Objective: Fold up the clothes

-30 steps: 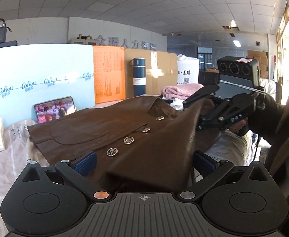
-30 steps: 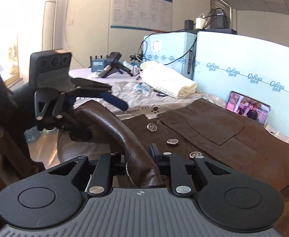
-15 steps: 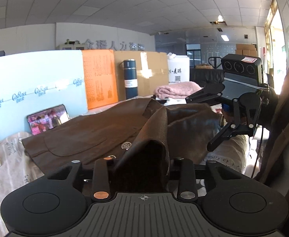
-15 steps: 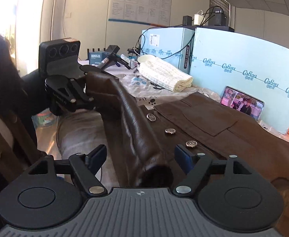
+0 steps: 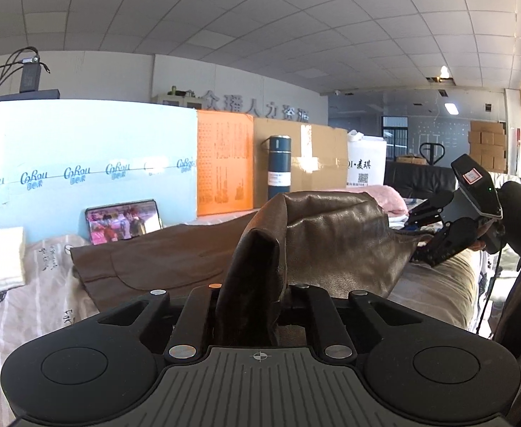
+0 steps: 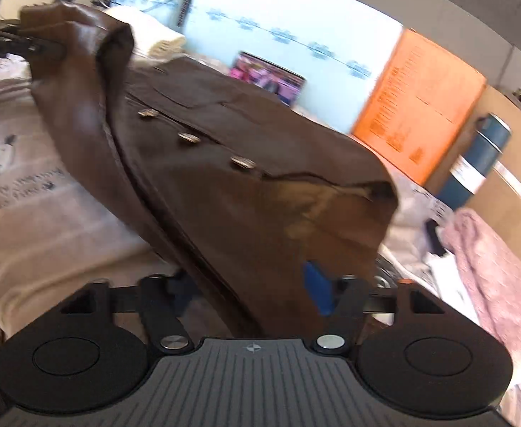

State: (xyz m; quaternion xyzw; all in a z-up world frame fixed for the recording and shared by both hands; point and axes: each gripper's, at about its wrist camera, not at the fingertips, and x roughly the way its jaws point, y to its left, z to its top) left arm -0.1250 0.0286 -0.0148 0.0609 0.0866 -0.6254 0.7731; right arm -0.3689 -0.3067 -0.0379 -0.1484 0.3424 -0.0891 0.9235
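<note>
Your left gripper [image 5: 257,284] is clenching a bunched fold of the brown jacket [image 5: 331,242], lifting that edge above the bed [image 5: 29,306]. Your right gripper [image 6: 250,295] is standing with its jaws parted around another part of the jacket, not pinching it. The rest of the jacket is lying buttons-up on the bed, near the phone [image 5: 123,220].

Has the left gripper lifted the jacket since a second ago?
Yes. The left gripper, shut on the brown jacket, has raised its edge: the fold now tops the blue flask's base; earlier it lay below.
</note>
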